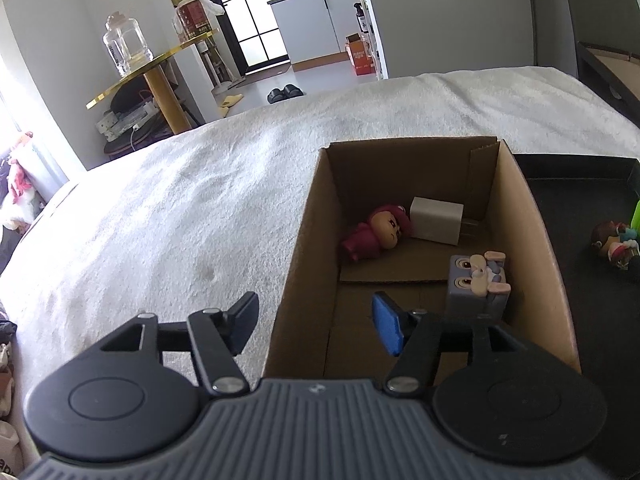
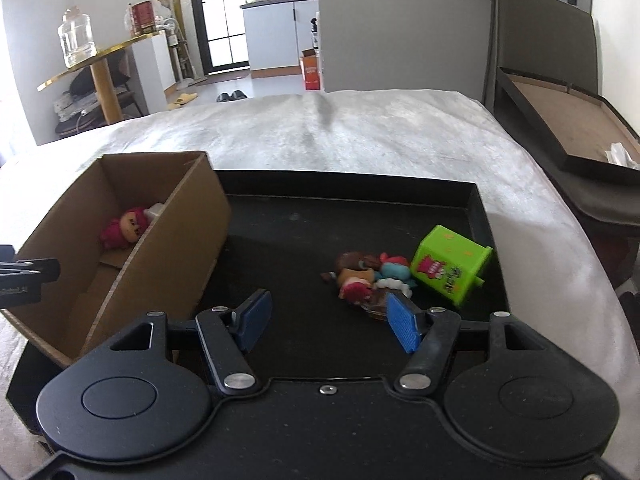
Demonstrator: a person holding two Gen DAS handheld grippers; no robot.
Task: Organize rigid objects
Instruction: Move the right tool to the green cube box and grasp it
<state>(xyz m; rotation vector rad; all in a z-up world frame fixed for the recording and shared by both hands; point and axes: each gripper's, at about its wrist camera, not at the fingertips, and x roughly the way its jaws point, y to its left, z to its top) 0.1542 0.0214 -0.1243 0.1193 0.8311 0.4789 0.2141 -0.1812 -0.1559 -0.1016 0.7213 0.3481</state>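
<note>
A cardboard box (image 1: 520,216) (image 2: 176,240) stands on the white bed cover, left of a black tray (image 2: 478,200) (image 1: 580,168). In the box lie a pink-haired doll (image 1: 378,232) (image 2: 124,226), a white charger cube (image 1: 436,220) and a grey-purple block figure (image 1: 478,280). On the tray lie a green toy cup (image 2: 450,264) on its side and a heap of small figurines (image 2: 368,278) (image 1: 614,244). My left gripper (image 1: 316,322) is open and empty, straddling the box's left wall. My right gripper (image 2: 330,318) is open and empty above the tray, near the figurines.
The white cover (image 1: 180,208) spreads wide to the left and behind. A gold side table with a glass jar (image 1: 124,44) stands beyond the bed at left. A dark framed board (image 2: 568,128) leans at the right.
</note>
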